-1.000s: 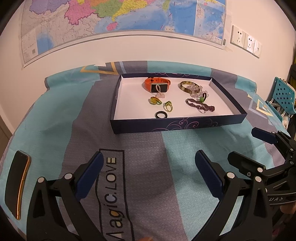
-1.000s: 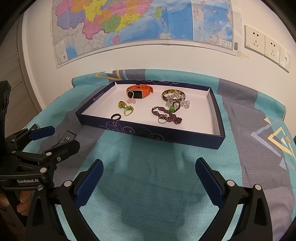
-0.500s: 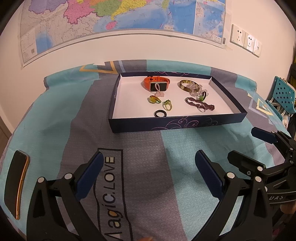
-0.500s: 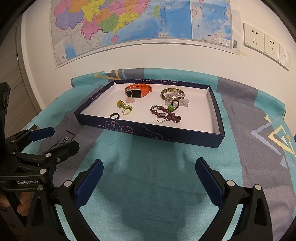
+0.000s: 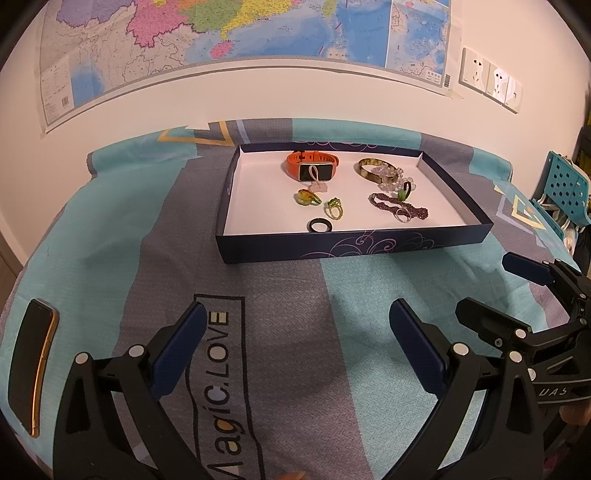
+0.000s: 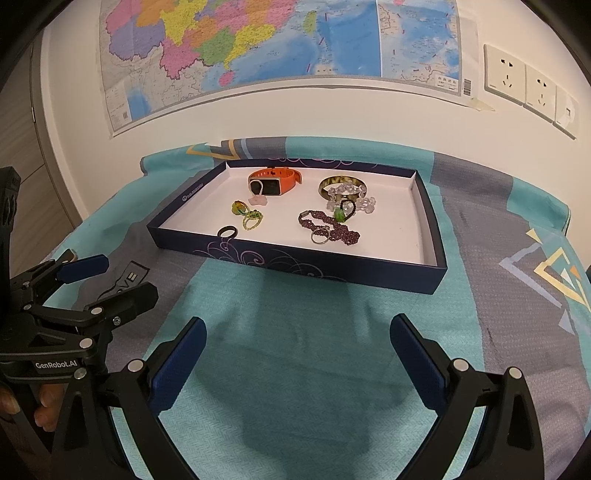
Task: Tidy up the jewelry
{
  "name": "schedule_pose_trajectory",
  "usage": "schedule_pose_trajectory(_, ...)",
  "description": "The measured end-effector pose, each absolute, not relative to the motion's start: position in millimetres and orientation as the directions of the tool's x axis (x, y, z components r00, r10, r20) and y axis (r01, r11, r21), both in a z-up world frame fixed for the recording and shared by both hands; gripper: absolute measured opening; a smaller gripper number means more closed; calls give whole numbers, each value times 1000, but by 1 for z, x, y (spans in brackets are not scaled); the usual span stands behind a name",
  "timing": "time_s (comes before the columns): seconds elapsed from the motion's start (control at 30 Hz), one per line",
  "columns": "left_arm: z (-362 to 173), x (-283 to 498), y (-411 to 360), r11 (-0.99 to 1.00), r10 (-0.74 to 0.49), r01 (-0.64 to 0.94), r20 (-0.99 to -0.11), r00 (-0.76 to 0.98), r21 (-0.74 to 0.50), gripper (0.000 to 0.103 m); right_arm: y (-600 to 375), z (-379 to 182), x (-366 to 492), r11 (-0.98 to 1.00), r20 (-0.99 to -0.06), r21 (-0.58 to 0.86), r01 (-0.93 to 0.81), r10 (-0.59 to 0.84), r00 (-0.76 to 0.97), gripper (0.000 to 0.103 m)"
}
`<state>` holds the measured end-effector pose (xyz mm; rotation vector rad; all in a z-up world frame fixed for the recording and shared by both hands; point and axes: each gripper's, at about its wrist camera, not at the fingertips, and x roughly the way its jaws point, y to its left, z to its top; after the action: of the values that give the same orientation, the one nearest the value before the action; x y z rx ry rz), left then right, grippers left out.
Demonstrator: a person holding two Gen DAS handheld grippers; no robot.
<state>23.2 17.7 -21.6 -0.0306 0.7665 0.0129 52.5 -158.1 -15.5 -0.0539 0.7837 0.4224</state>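
Observation:
A shallow dark-blue box with a white floor lies on the cloth. In it lie an orange watch, a brown-green bangle, a clear bead bracelet, a purple bead bracelet, a black ring, two green-yellow rings and a green pendant. My left gripper is open and empty, well short of the box. My right gripper is open and empty too.
A dark phone with a gold edge lies on the cloth at the far left. The cloth covers the table. A wall with a map and sockets stands behind. A blue chair stands at the right.
Both grippers have drawn back slightly from the box, which looks a little farther and lower in view. Both stay open and empty.

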Motion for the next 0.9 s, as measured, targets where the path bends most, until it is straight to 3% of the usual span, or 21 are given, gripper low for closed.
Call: schedule_pose_trajectory(0.9, -22, 22, 15, 1000, 2, -19, -694, 720, -17, 97, -159, -16, 51, 915, -693, 110, -388, 351, 630, 96)
